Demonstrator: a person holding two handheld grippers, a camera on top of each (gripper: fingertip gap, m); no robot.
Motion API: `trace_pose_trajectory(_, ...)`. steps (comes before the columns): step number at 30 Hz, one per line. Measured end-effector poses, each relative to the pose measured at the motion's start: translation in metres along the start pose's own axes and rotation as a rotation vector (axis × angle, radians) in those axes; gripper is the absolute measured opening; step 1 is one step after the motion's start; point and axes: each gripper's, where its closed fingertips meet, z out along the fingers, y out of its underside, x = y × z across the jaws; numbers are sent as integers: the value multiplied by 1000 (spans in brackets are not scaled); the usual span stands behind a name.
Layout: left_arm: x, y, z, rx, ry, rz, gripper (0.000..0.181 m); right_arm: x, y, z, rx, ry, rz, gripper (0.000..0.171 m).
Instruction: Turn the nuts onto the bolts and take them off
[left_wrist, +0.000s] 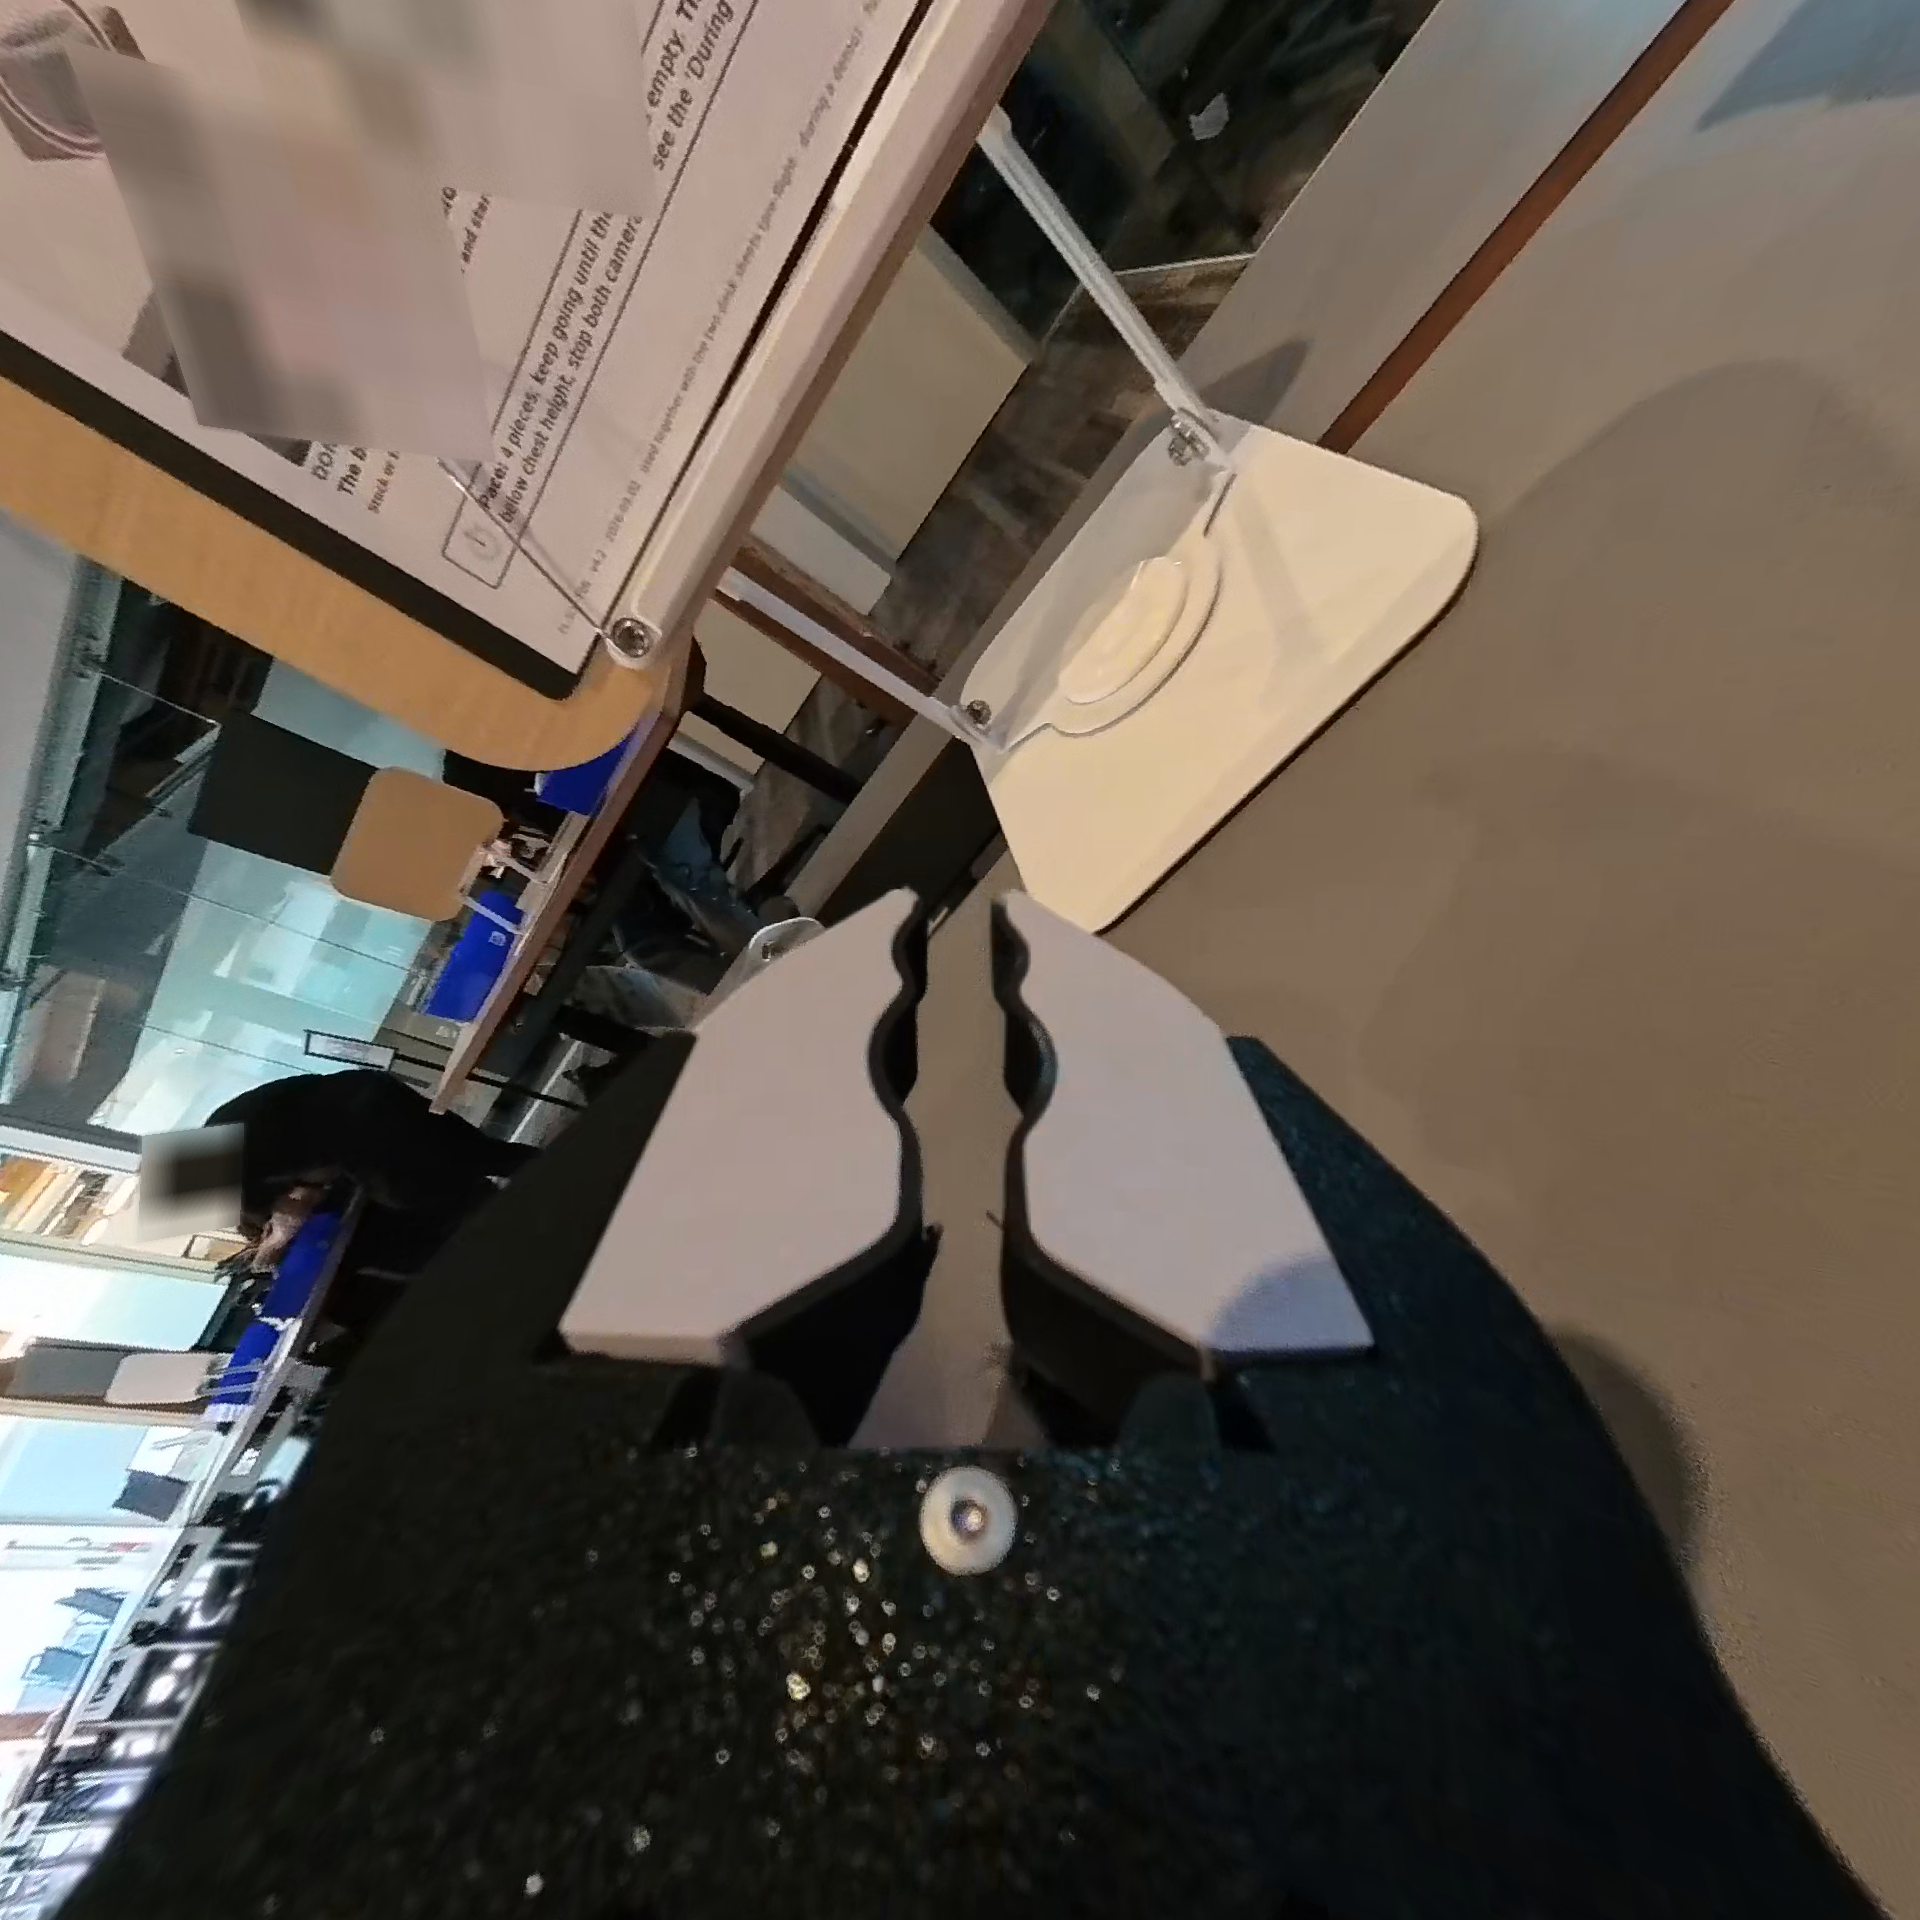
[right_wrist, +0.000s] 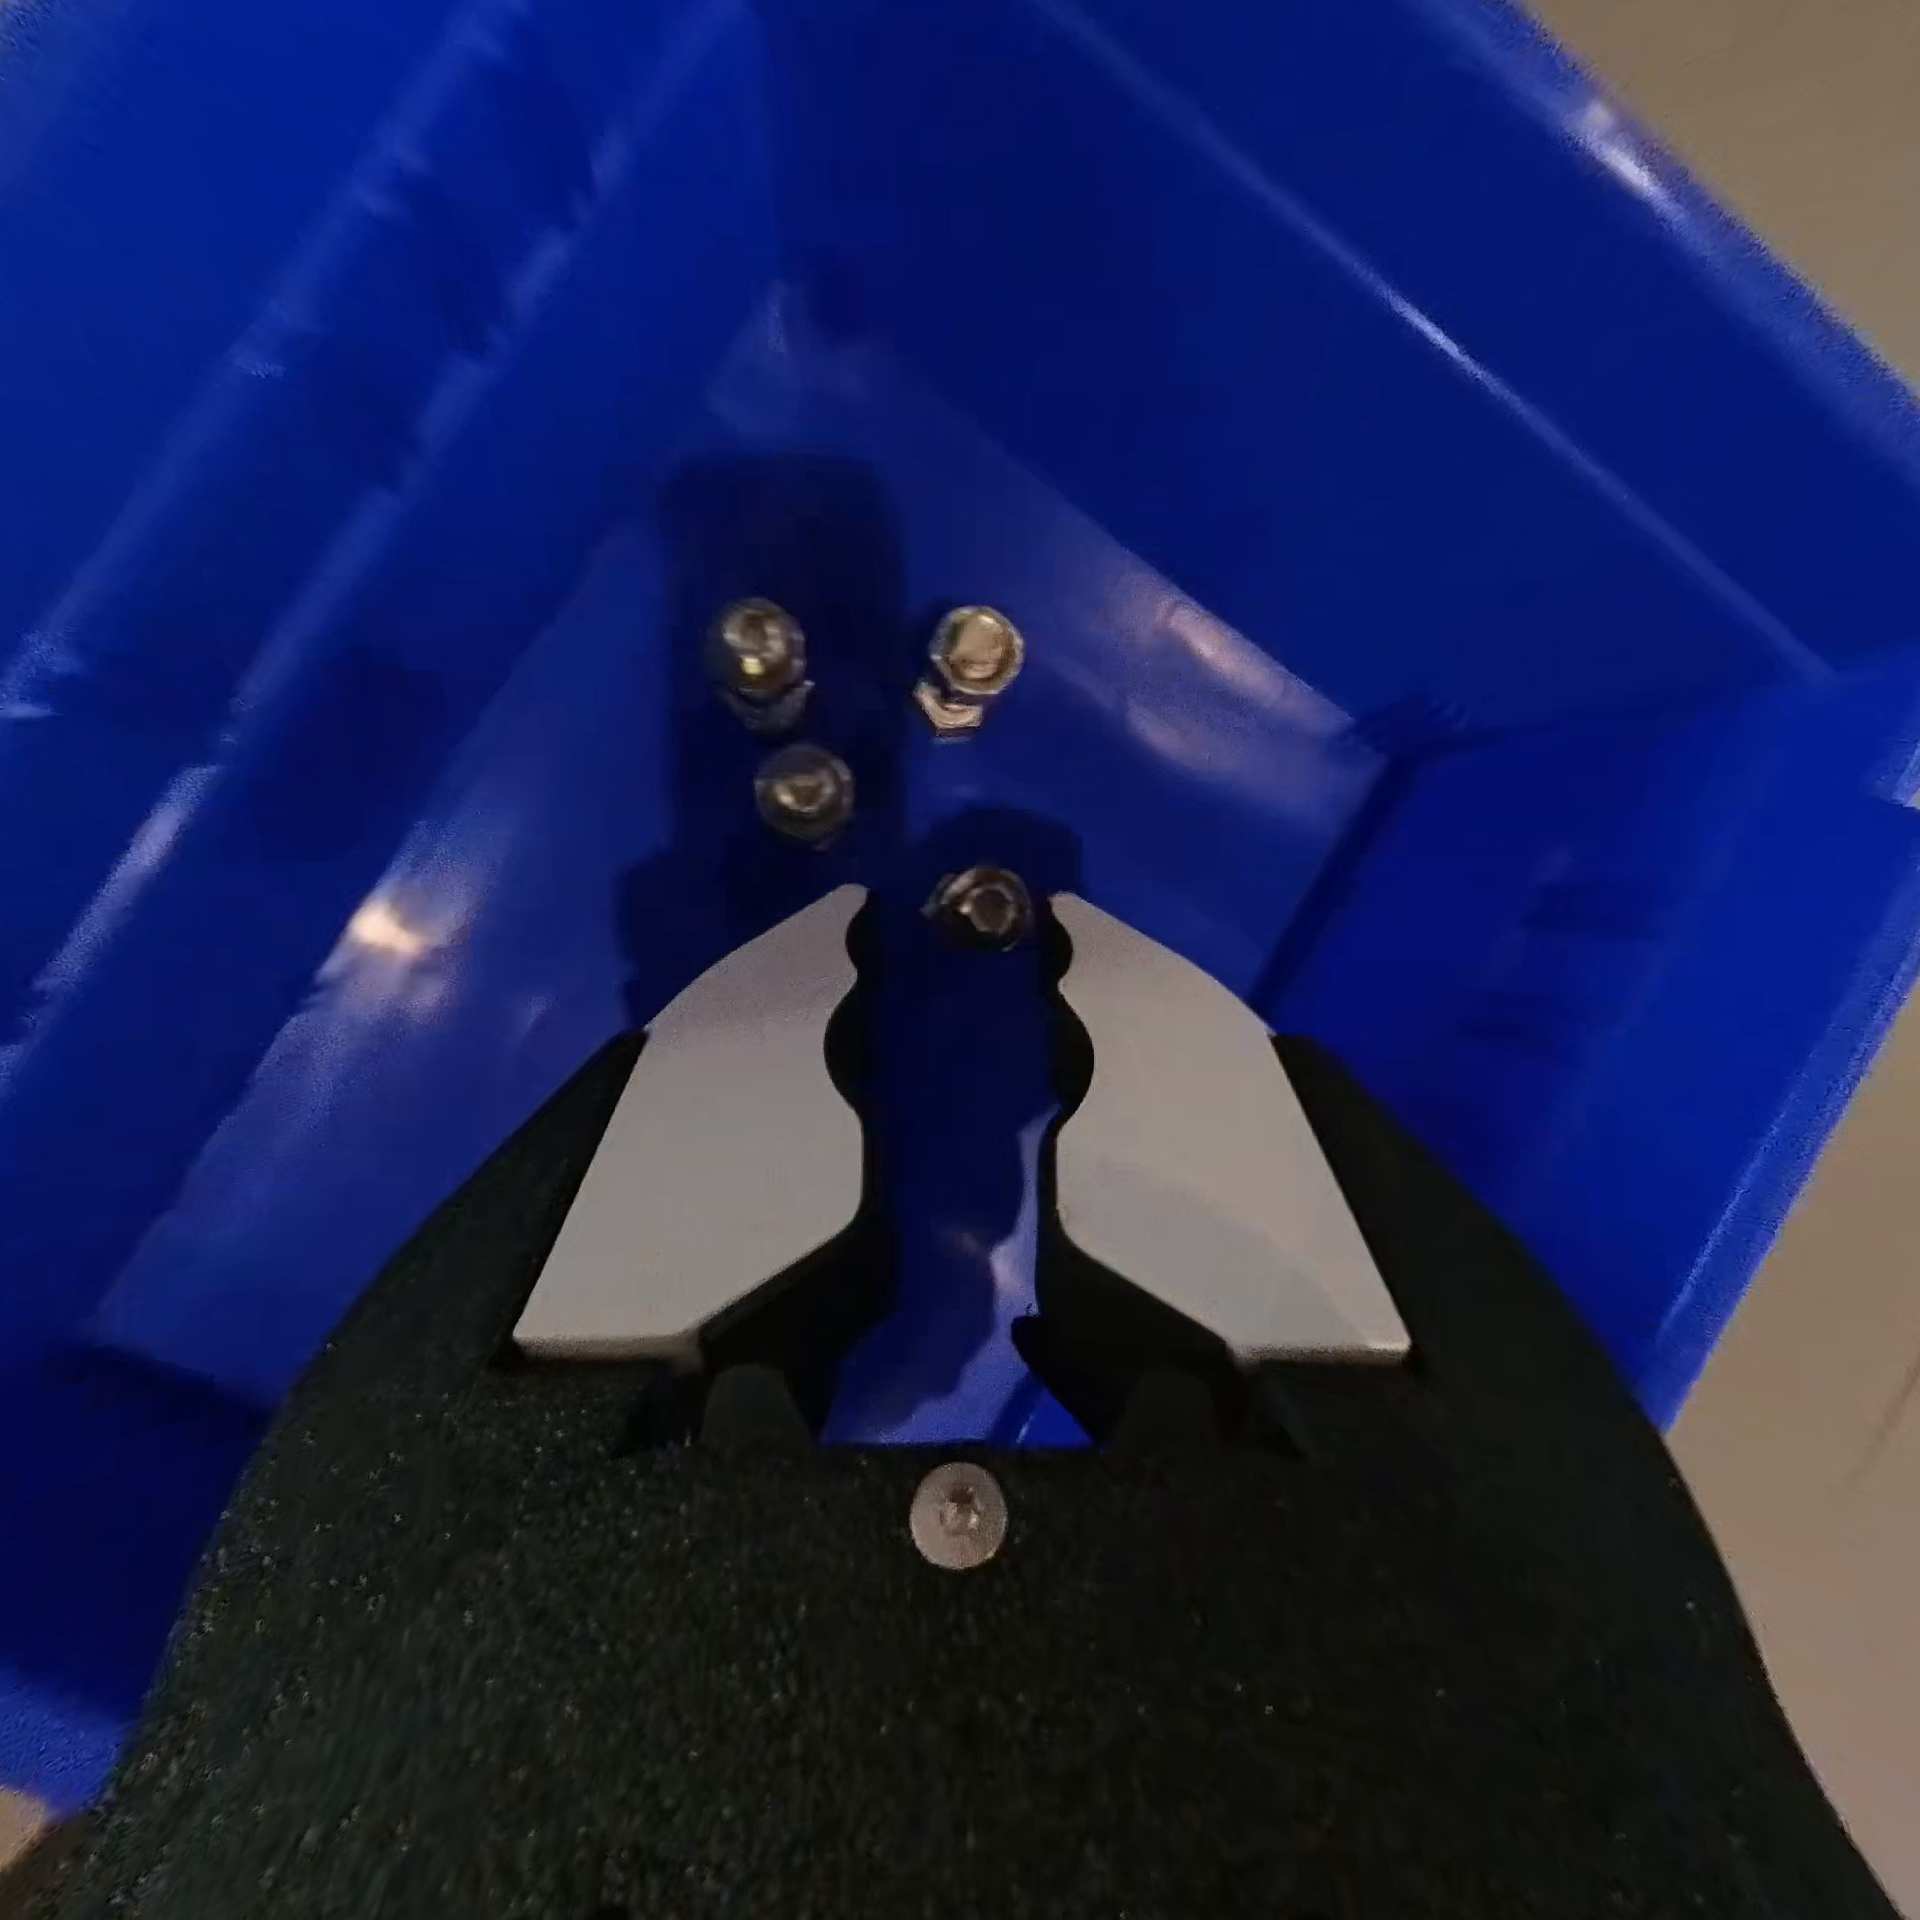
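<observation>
In the right wrist view, my right gripper (right_wrist: 958, 902) is open and reaches down into a blue plastic bin (right_wrist: 1351, 436). Several silver bolts stand head-up on the bin floor. The nearest bolt (right_wrist: 979, 910) sits between my fingertips, close to the right one, and neither finger touches it. Three more lie beyond: one bolt (right_wrist: 802, 796), one at the far left (right_wrist: 756, 652) and one at the far right (right_wrist: 977, 657) with a hex nut (right_wrist: 948, 711) at its base. My left gripper (left_wrist: 956, 916) is empty, its jaws only a little apart, held over the grey table edge (left_wrist: 1558, 1039).
In the left wrist view, a white stand base (left_wrist: 1299, 644) with clear struts carries a printed sheet in a frame (left_wrist: 623, 312) on the grey table. Behind are other tables with blue bins (left_wrist: 473, 961) and a person (left_wrist: 332, 1153). Some 35 centimetres of space lies between my two pairs of fingers.
</observation>
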Motion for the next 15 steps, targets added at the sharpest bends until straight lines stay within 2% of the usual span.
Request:
trace_pose_trajectory(1, 1, 0, 0, 2, 9, -9, 12, 4, 3, 6, -23, 7, 5, 27)
trace_pose_trajectory(6, 4, -1, 0, 11, 40, -43, 15, 5, 7, 23, -54, -50, 47, 19)
trace_pose_trajectory(15, 23, -6, 0, 43, 164, -112, 23, 2, 12, 19, -52, -43, 35, 19)
